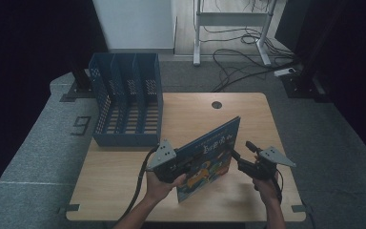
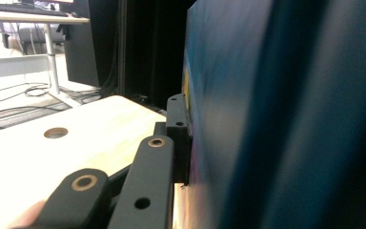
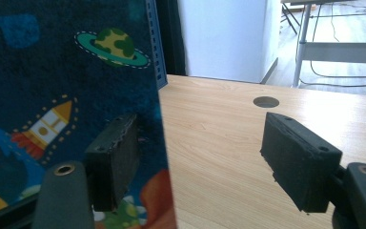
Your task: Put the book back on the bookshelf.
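Currently, I have the picture book clamped at its near left edge in my left gripper, jaws closed tight on the cover, so that it stands lifted and tilted above the table between my two hands. My right gripper waits just beside the book's right edge with its jaws spread apart; in the right gripper view one pad lies against the rocket-printed cover and the other stands clear over bare wood. Done, as I judge it: the pick-up. Left: carrying the book to the blue file rack at the far left and slotting it into a compartment.
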`<state>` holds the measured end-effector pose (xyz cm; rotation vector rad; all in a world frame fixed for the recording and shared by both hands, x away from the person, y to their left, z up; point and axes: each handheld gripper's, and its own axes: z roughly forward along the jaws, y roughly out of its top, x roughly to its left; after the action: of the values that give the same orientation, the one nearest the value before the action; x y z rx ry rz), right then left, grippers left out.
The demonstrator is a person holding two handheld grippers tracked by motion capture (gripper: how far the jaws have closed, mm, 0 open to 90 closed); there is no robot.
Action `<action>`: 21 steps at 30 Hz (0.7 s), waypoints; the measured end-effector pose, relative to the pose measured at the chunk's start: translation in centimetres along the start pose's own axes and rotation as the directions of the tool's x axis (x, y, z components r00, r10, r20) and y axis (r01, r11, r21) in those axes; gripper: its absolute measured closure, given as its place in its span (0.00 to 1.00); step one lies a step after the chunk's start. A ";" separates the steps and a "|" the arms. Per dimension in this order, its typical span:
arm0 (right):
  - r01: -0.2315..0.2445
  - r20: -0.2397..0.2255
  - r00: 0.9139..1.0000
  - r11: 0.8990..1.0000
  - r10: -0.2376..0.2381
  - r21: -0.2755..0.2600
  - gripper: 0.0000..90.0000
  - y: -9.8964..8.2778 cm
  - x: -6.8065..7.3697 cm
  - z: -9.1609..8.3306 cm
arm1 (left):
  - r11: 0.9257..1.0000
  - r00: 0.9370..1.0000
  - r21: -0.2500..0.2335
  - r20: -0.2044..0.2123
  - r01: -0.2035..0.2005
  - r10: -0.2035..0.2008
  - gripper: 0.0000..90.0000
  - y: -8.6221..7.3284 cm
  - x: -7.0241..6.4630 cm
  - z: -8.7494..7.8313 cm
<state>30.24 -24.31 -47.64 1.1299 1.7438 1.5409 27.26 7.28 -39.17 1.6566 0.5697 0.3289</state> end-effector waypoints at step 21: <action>-0.019 0.018 1.000 1.000 0.019 -0.020 0.32 0.1 -0.6 -0.6 | 0.999 1.000 -0.030 -0.025 0.013 -0.014 0.91 0.7 0.4 -0.5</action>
<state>30.11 -25.16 -47.47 1.1506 1.7063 1.5513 27.45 7.85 -38.45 1.6217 0.5918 0.3473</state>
